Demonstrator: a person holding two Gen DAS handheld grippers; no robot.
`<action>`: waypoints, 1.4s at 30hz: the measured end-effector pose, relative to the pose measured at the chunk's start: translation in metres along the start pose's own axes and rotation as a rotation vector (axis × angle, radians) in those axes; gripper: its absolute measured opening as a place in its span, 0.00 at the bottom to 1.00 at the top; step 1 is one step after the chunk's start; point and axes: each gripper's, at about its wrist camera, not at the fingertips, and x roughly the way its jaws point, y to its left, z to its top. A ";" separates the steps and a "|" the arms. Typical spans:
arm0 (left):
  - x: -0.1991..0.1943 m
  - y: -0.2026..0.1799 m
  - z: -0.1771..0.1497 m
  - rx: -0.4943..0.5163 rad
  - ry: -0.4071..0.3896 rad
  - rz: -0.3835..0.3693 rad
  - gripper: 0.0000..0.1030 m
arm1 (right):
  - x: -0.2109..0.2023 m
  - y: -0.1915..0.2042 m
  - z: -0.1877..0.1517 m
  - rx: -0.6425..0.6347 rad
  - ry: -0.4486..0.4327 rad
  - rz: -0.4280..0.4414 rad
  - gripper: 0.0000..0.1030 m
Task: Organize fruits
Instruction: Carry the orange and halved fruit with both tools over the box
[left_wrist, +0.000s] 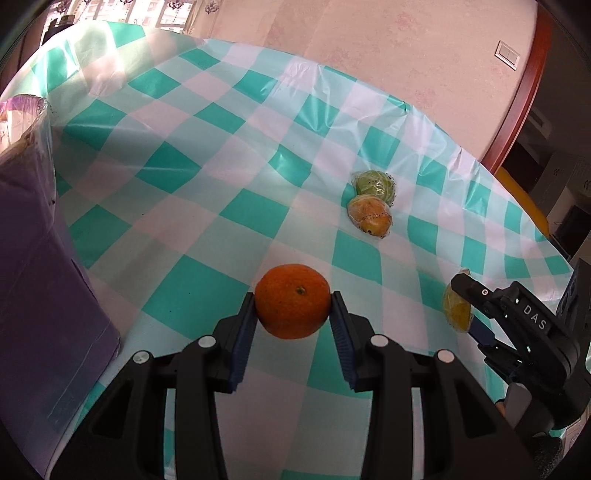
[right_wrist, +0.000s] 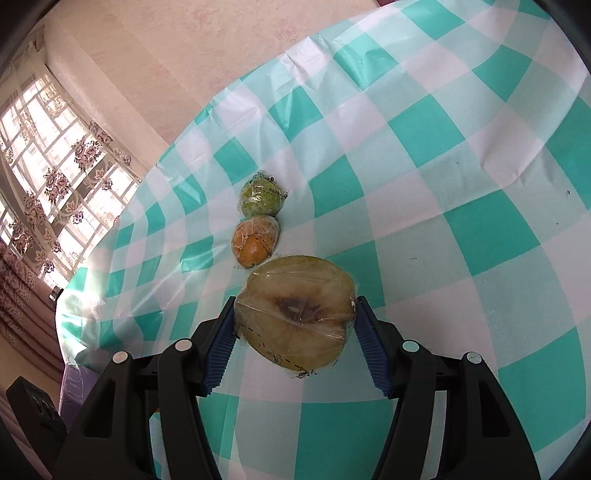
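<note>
My left gripper (left_wrist: 293, 302) is shut on an orange (left_wrist: 293, 300), held just above the checked tablecloth (left_wrist: 207, 206). My right gripper (right_wrist: 295, 314) is shut on a plastic-wrapped yellow-green fruit (right_wrist: 295, 314) with a brown centre; the gripper also shows at the right of the left wrist view (left_wrist: 461, 299), with the fruit (left_wrist: 457, 309) partly hidden behind it. Beyond lie a wrapped orange-yellow fruit (right_wrist: 255, 242), also seen in the left wrist view (left_wrist: 370, 215), and a wrapped green fruit (right_wrist: 260, 197), in the left wrist view (left_wrist: 375, 185), touching in a row.
A purple box wrapped in plastic (left_wrist: 40, 280) stands at the left edge of the table. A pink wall (left_wrist: 388, 44) runs behind the table. A window with flowered curtains (right_wrist: 55, 192) is at the left. A dark doorway (left_wrist: 546, 140) is at the right.
</note>
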 end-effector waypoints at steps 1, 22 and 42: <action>-0.005 0.001 -0.004 0.003 0.000 -0.010 0.39 | -0.005 0.000 -0.005 0.001 0.002 0.004 0.59; -0.096 0.007 -0.076 0.118 -0.035 -0.146 0.39 | -0.062 0.024 -0.079 -0.098 0.059 0.051 0.59; -0.232 0.031 -0.066 0.150 -0.396 0.052 0.39 | -0.081 0.084 -0.106 -0.257 0.009 0.115 0.59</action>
